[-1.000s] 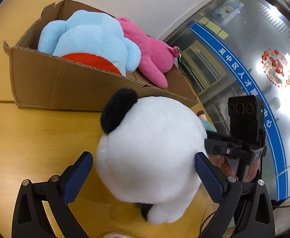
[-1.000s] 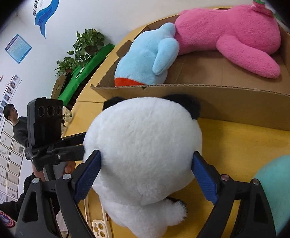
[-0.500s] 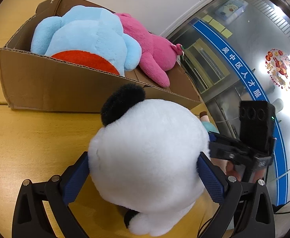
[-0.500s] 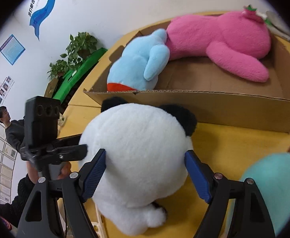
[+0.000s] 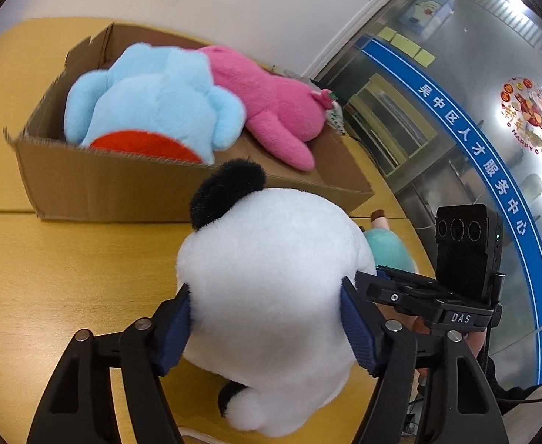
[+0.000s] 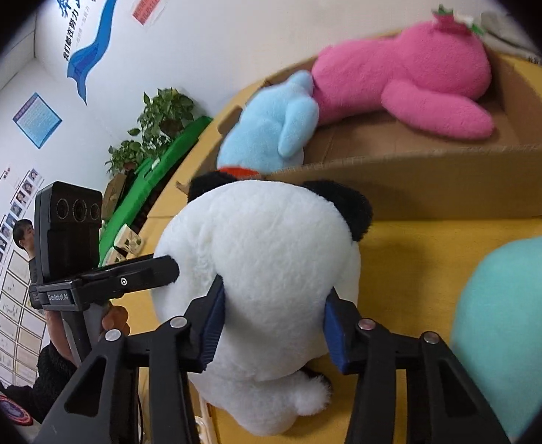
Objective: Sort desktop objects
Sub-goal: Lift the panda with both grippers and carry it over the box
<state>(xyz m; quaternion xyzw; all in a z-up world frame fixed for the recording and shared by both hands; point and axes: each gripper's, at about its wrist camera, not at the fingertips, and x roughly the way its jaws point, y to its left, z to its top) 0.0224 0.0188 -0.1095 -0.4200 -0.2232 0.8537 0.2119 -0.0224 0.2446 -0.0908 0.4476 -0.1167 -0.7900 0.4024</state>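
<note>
Panda plush [image 5: 271,288] squeezed between both my grippers, left [image 5: 263,329] and right [image 6: 274,329], pads dented into its fur, above the table [image 5: 49,266]. Cardboard box [image 5: 123,185] lies straight ahead, open top.

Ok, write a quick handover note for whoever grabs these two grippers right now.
Left gripper: jaws shut on the panda plush.
Right gripper: jaws shut on the same panda, from the other side.
Done: blue plush and pink plush lie in the cardboard box.
Left: carry the panda into the box; a teal plush waits on the yellow table beside it.
</note>
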